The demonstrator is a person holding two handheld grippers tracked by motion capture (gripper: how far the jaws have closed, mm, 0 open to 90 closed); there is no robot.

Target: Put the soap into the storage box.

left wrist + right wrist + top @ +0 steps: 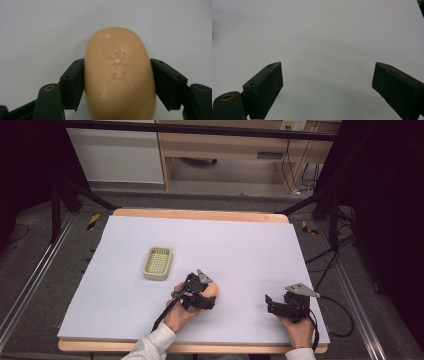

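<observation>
A peach-coloured oval soap bar point(120, 75) with stamped characters sits between the black pads of my left gripper point(117, 82), which is shut on its two long sides. In the high view the soap point(213, 289) and left gripper point(205, 296) are at the front middle of the white table sheet point(240, 250). A pale green slotted soap dish point(158, 262) lies a short way to the upper left of them and holds nothing. My right gripper point(327, 82) stands open over the bare sheet, at the front right point(270, 303) in the high view.
The white sheet covers a wooden table point(200, 214) whose edge shows at the back. Metal frame legs point(332, 220) and cables stand on the floor around it. A wooden cabinet point(225, 150) is behind the table.
</observation>
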